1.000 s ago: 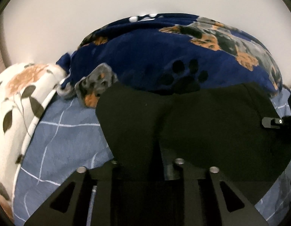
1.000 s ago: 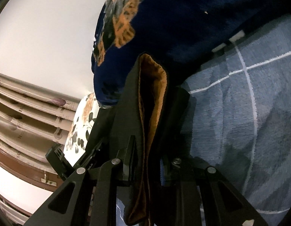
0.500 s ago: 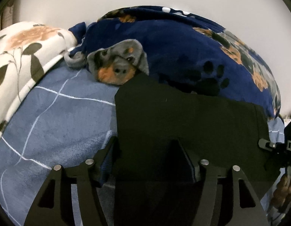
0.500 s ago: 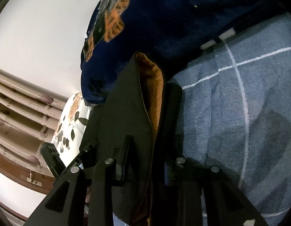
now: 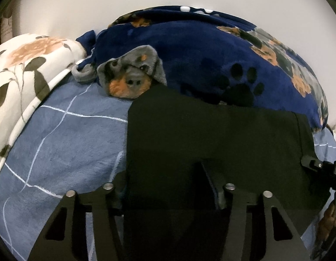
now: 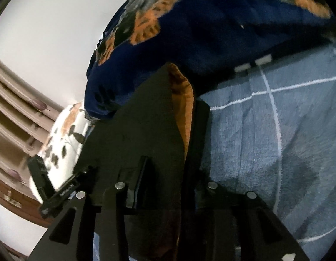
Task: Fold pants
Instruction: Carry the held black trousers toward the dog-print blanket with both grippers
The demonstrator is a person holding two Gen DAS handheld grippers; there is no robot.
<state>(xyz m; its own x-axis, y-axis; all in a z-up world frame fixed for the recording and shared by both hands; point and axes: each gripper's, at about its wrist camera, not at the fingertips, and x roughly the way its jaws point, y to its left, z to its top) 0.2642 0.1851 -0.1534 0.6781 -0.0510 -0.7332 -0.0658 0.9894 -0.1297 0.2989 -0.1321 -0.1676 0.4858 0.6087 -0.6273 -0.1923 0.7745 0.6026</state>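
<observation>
The black pants [image 5: 211, 134] lie folded flat on the blue checked sheet [image 5: 65, 143], their far edge against the dog-print blanket [image 5: 189, 50]. My left gripper [image 5: 163, 174] straddles the near left corner. Its jaws are closing, with cloth lying slack between the fingers and one finger [image 5: 211, 180] resting on top. In the right wrist view the pants [image 6: 142, 119] stand on edge and show an orange lining [image 6: 183, 100]. My right gripper [image 6: 170, 163] still pinches that edge while its jaws are opening. Each gripper shows in the other's view: the right gripper [image 5: 315, 165] and the left gripper [image 6: 48, 187].
A dark blue blanket [image 6: 211, 32] with dog faces and paw prints is heaped along the wall behind the pants. A white floral quilt [image 5: 26, 65] lies at the left. Wooden slats [image 6: 13, 108] stand beyond it. Open sheet [image 6: 265, 141] lies right of the pants.
The pants have come down and now lie flatter on the sheet. The left jaws let go of a bunch of cloth and stand wider. The right gripper has rolled and its jaws have widened a little.
</observation>
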